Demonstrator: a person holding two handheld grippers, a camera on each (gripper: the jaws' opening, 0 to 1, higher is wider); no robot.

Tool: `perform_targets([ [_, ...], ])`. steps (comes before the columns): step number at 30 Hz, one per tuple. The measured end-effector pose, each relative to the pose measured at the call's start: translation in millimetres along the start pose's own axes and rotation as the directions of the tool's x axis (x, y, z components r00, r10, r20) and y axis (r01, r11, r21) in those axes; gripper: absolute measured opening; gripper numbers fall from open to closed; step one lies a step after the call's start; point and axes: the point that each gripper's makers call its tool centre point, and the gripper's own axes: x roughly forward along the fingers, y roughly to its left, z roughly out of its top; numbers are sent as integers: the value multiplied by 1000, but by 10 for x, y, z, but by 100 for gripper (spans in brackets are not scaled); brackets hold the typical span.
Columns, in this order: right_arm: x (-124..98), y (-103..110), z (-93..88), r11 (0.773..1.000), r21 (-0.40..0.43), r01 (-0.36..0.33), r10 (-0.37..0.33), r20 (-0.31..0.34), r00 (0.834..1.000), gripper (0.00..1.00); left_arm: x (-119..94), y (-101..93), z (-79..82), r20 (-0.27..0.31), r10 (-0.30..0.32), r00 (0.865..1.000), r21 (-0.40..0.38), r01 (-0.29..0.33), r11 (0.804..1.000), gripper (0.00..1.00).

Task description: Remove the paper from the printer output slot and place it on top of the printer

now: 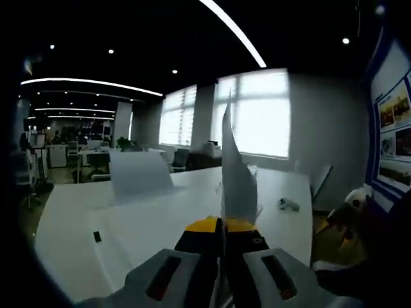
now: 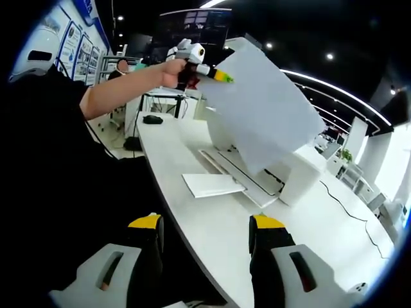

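Observation:
My left gripper is shut on a white sheet of paper, which rises edge-on from its yellow-tipped jaws. In the right gripper view a hand holds that same left gripper up high. The paper hangs from it in the air, in front of and above the white printer. The printer's flat output tray sticks out over the table. My right gripper is open low over the table's near edge, with nothing between its jaws.
The person's bare arm reaches across from the left. A black mouse and a cable lie on the long white table. A slanted white panel and a small white object are ahead. Posters line the wall.

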Motion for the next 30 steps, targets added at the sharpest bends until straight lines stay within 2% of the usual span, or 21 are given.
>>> perform_targets([
  [12, -4, 12, -3, 1000, -1, -4, 4, -1, 1000, 49, 64, 79, 78, 17, 20, 1000, -32, -19, 999, 5],
  [17, -16, 14, 6, 1000, 0, -2, 2, 0, 1000, 49, 113, 188, 122, 31, 35, 999, -59, -33, 998, 5],
  [30, -34, 14, 10, 1000, 4, 0, 0, 3, 1000, 49, 250, 234, 91, 49, 67, 997, -118, -60, 991, 5],
])
